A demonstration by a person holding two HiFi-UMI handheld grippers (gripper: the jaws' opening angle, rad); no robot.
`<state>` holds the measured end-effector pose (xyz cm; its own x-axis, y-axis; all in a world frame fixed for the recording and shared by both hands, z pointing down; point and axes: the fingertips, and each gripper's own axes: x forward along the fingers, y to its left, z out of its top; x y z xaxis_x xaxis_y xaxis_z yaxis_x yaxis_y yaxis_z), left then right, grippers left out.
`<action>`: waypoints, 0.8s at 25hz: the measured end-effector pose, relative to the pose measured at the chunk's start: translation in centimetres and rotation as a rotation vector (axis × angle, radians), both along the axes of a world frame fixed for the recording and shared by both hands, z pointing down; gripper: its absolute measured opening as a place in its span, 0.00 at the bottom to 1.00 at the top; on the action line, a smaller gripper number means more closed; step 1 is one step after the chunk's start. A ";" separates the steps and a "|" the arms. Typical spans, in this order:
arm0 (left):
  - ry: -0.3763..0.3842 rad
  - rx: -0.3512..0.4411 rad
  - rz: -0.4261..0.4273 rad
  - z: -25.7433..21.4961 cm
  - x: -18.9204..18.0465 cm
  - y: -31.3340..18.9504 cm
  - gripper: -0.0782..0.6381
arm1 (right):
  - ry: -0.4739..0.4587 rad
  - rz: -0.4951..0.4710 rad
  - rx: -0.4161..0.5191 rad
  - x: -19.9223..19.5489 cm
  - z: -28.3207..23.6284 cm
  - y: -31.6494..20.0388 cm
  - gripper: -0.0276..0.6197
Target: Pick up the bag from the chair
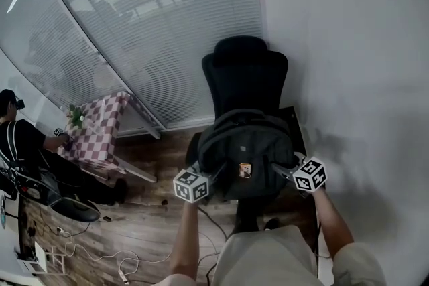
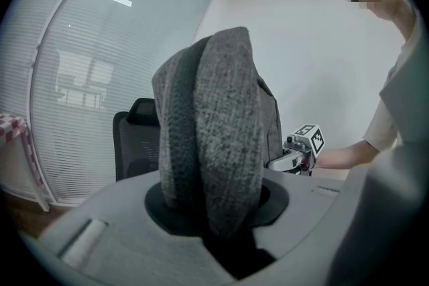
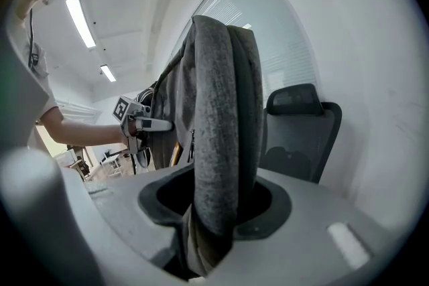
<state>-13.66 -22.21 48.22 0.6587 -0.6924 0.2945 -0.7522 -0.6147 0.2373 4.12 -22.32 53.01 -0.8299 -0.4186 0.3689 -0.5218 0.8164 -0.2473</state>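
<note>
- Head view: the bag [image 1: 244,147] hangs in front of the chair [image 1: 244,74], which stands at its 12 o'clock. The seat beneath is hidden, so I cannot tell whether the bag's bottom is clear of it.
- The left gripper [image 1: 213,174] is at the bag's 8 o'clock and the right gripper [image 1: 285,169] at its 4 o'clock, each holding a strap. If one hand rises faster than the other, the bag would likely tip and load a single strap.
- If the bottom drags on the seat edge, I judge that the chair could swivel or shift and jerk the straps.
- Cables [image 1: 74,238] lie on the floor at 7 o'clock, and a table [image 1: 100,124] stands at 9 o'clock. A blind step back or sideways risks a snag or a bump.
- Left gripper view: the jaws pinch the folded, padded left strap [image 2: 214,130], which rises toward 12 o'clock. The padding looks soft and thick, so it may squash and creep out under the bag's weight.
- The other gripper shows at 3 o'clock, near the bag's far side. Pulling the hands apart would strain both holds.
- Right gripper view: the jaws pinch the right strap [image 3: 224,117], which is also folded double. One layer could slide free while the other stays pinched.
- The bag's body hangs at 9 o'clock and the chair stands close at 3 o'clock. A swing of the load could knock the chair against the wall [image 1: 348,43].
</note>
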 end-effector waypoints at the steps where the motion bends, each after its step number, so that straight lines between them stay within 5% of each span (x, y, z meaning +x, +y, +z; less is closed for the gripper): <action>1: 0.000 -0.001 -0.002 0.3 0.1 0.3 0.27 | 0.001 -0.002 -0.004 0.0 0.3 0.3 0.29; 20: -0.021 -0.009 -0.034 0.9 1.0 2.0 0.27 | -0.001 -0.052 -0.027 0.5 1.6 2.0 0.27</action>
<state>-12.69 -20.24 49.14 0.6281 -0.7117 0.3144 -0.7778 -0.5865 0.2261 4.66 -20.33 54.64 -0.8505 -0.3649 0.3787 -0.4788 0.8353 -0.2704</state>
